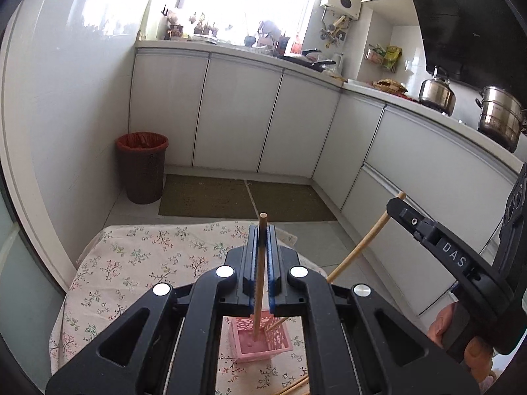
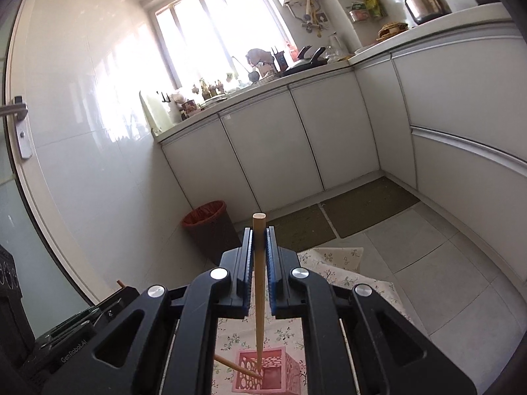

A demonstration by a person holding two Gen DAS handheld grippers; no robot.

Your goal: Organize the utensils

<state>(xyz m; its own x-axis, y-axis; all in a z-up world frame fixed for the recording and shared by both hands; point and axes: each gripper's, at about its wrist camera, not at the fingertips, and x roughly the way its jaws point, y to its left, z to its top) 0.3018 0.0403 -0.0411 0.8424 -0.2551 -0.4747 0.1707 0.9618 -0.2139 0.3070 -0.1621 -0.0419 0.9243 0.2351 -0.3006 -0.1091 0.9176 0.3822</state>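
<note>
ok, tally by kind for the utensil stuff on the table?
Held chopsticks, tips in holder: 2 (left-held chopstick, right-held chopstick)
Loose chopsticks on cloth: 2 visible, partly hidden
Pink holder: 1
Total: 5

Two chopsticks (image 1: 258, 283) crowding pink holder (image 1: 263, 345)

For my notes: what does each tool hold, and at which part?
Each holds one wooden chopstick near its upper, thicker end: left tool, right tool. Both tips reach down into the pink holder.
</note>
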